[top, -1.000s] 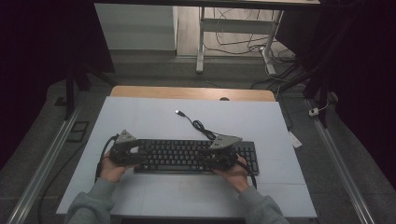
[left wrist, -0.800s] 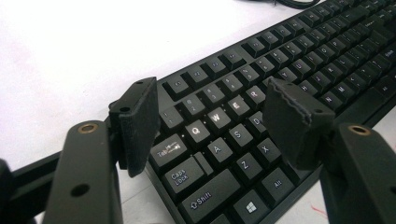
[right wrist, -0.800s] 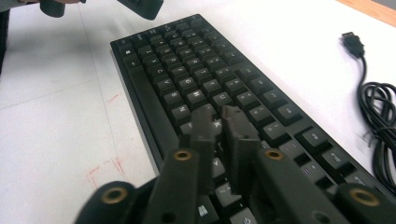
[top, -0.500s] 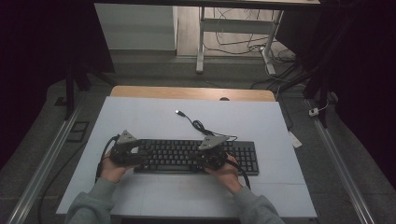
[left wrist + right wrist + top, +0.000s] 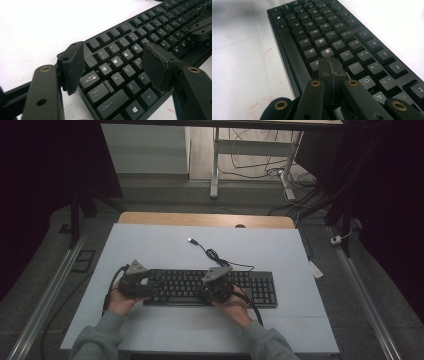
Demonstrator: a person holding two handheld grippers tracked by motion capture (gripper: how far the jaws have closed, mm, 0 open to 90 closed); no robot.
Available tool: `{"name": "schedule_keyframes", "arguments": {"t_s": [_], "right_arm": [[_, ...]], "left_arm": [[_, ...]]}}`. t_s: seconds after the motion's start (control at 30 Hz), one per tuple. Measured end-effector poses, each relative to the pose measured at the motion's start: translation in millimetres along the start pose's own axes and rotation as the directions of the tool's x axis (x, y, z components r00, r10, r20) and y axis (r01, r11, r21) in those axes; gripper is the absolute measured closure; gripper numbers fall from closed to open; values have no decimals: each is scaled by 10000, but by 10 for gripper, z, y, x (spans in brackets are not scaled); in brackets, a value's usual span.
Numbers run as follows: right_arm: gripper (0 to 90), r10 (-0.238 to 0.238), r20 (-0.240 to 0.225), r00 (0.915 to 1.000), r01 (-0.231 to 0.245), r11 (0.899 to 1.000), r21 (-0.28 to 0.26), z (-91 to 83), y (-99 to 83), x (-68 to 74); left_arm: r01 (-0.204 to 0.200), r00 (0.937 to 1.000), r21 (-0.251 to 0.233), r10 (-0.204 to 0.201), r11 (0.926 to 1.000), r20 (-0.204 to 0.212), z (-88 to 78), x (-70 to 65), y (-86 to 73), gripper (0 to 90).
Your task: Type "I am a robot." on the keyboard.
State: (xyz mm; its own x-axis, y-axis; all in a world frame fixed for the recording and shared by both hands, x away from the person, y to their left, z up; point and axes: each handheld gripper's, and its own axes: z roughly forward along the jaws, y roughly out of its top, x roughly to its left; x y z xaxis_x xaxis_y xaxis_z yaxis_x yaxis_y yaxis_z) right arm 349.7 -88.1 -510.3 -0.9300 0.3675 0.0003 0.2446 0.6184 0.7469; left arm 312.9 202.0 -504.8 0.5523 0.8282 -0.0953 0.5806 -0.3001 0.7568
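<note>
A black keyboard (image 5: pixel 260 290) lies across the near half of the white table (image 5: pixel 150 245). My left gripper (image 5: pixel 149 287) hovers over its left end, open; in the left gripper view (image 5: pixel 115 62) the pads stand wide apart either side of the Q, W, A and S keys of the keyboard (image 5: pixel 155 27), with nothing between them. My right gripper (image 5: pixel 204 291) is over the middle of the keyboard, pointing left along it. In the right gripper view (image 5: pixel 330 62) the jaws are pressed together, shut on nothing, with the tips just at the J key, below H, on the keyboard (image 5: pixel 317 25).
The keyboard's black cable (image 5: pixel 212 254) curls behind it and ends in a loose USB plug (image 5: pixel 190 240) on the table. A wooden strip (image 5: pixel 200 219) runs along the far edge. Beyond it are desk legs and floor cables. Faint red marks (image 5: pixel 268 50) show on the tabletop.
My right gripper has slid left along the keyboard, from near its right part to its middle. The left gripper and the keyboard have stayed put.
</note>
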Motion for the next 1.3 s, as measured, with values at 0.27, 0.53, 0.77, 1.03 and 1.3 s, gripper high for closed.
{"name": "schedule_keyframes", "arguments": {"t_s": [0.27,0.53,0.77,1.03,1.3], "right_arm": [[895,-28,-65,10000,28,10000,6,59,9,8],[895,-121,17,9999,121,9996,260,93,12,19],[895,-206,28,9998,205,9994,291,113,1,16],[896,-171,125,9998,170,9998,113,75,8,29],[895,206,438,9988,-189,9991,-373,-99,-23,-54]], "left_arm": [[11,9999,-50,-12,10000,-112,-12,6,0,337],[37,9999,-30,-38,10000,-98,-11,5,-2,337],[23,9999,2,-23,10000,-97,-7,6,-3,335],[27,9999,-40,-28,10000,-104,-11,2,-3,335],[16,9999,-52,-17,10000,-115,-16,9,-5,335]]}}
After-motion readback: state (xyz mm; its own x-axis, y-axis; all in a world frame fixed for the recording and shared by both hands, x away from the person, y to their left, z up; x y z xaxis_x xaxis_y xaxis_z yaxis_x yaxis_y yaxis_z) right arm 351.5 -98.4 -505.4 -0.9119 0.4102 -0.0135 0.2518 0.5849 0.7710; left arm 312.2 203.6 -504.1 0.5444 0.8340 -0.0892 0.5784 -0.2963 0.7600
